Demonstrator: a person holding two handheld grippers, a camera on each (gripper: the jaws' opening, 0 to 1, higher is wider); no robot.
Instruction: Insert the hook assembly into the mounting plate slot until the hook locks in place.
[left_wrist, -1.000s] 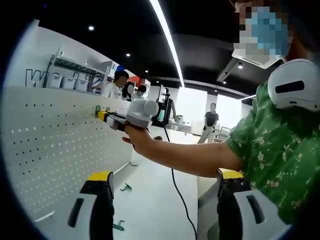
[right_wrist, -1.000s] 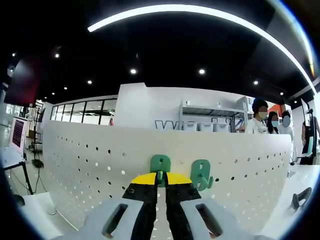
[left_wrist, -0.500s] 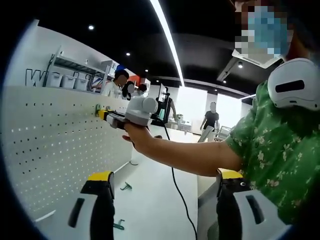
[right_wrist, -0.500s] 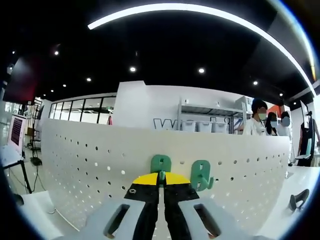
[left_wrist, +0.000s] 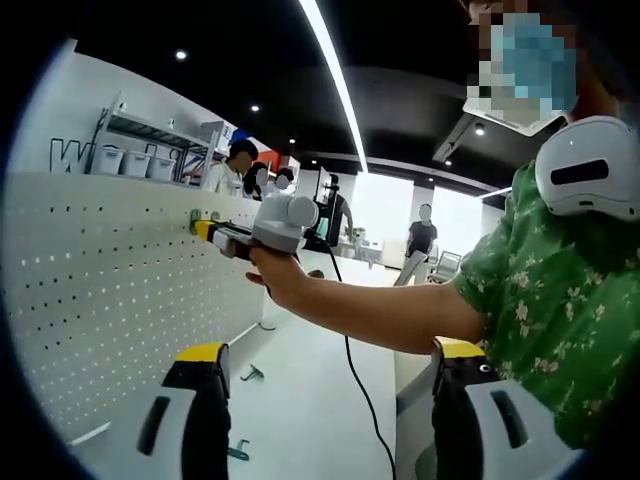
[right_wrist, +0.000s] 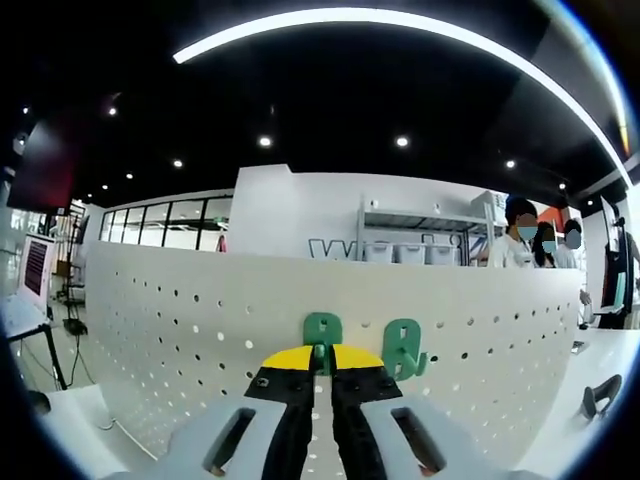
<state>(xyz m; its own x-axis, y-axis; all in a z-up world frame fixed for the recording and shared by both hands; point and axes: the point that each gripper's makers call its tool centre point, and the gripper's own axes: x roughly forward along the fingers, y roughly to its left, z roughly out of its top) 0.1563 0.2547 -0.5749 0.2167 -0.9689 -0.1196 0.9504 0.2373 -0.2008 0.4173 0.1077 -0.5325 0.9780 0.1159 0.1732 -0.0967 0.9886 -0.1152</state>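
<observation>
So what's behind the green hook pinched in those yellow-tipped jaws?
A white perforated pegboard panel, with a second green hook mounted beside it. The jaws cover the held green hook's lower part, so its seating is hidden.

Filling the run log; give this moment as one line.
right gripper: shut on green hook at white pegboard | second green hook: mounted beside | left gripper: open, held back

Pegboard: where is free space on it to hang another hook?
Free holes fill the pegboard left of the green hook held in the right tongs. Crowded between that and the second green hook.
</observation>
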